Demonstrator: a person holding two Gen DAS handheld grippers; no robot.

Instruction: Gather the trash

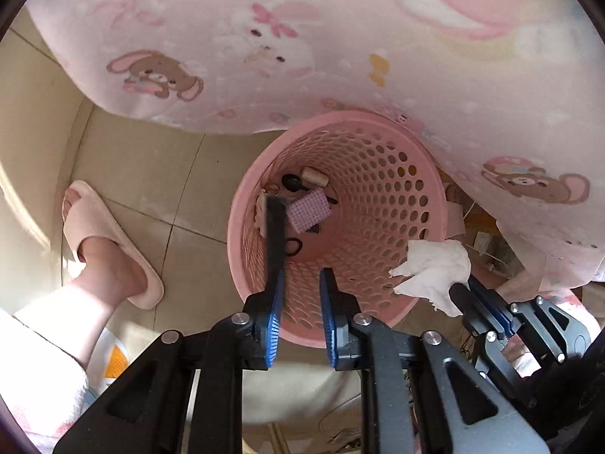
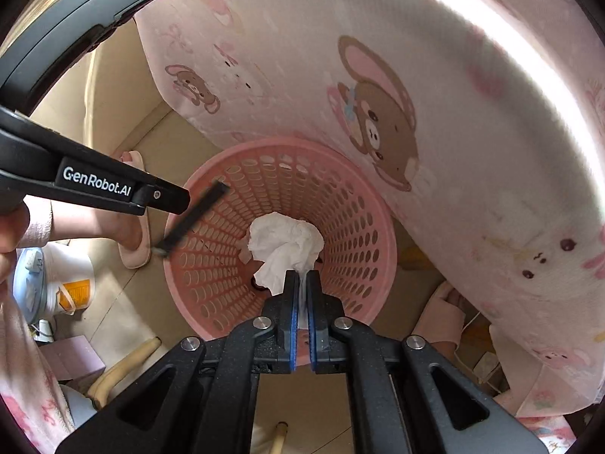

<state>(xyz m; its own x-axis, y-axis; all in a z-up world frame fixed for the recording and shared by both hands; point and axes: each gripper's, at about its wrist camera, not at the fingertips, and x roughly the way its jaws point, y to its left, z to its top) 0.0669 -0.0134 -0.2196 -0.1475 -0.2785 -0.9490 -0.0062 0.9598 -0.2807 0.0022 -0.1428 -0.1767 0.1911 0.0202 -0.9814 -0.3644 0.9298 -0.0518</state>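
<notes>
The basket (image 1: 378,189) stands on the floor (image 1: 151,174) beside the slipper (image 1: 109,242).

Tissue (image 1: 435,272) (crumpled) above pink basket (image 1: 431,196)

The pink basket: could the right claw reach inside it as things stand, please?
Probably yes: the right claw, shut on the white tissue, hangs over the open mouth of the pink basket with nothing between; the left claw is off to one side.
</notes>
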